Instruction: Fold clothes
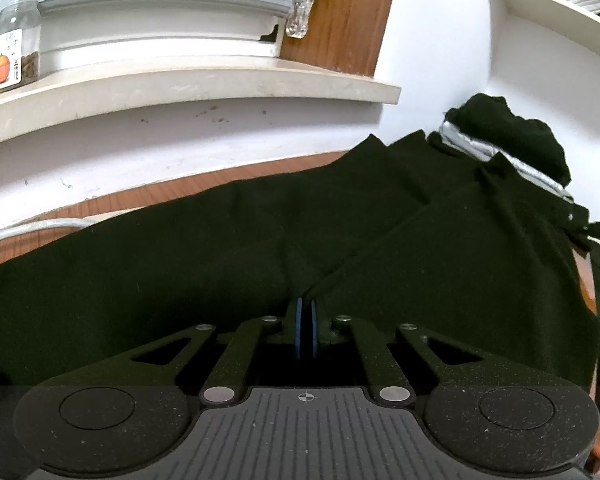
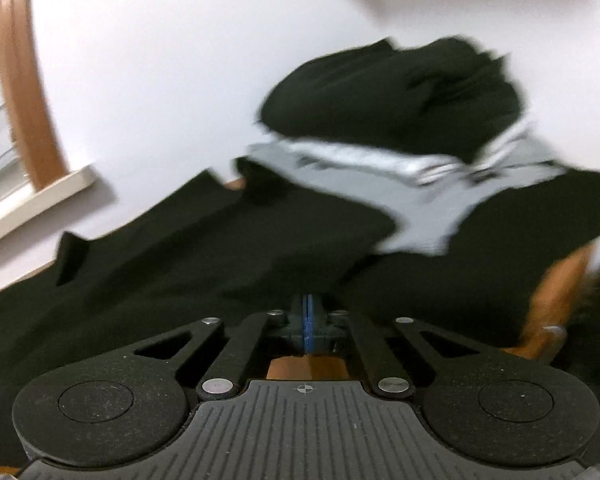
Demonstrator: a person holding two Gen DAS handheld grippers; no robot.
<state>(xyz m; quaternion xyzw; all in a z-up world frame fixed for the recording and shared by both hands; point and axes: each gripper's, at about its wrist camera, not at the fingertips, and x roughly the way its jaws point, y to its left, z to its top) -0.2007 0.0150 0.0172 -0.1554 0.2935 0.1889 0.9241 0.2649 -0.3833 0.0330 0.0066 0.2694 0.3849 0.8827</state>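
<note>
We have the black garment (image 1: 180, 248) spread across the wooden bench (image 1: 148, 196), close under the white wall, so that there is a flat surface to fold it on. Behind it, against the wall, sits a pile of clothes (image 2: 400, 96), dark pieces with a grey one among them, which we judge is kept clear of the working area. Our left claw (image 1: 305, 312) is closed, its blue pads pinching a ridge of the black cloth along its near edge. Our right claw (image 2: 309, 312) is closed too, at the near edge of the same cloth; that view is blurred, so we cannot tell for certain whether fabric is caught between its pads. Holding two points on one edge suits lifting that edge over for a fold.
</note>
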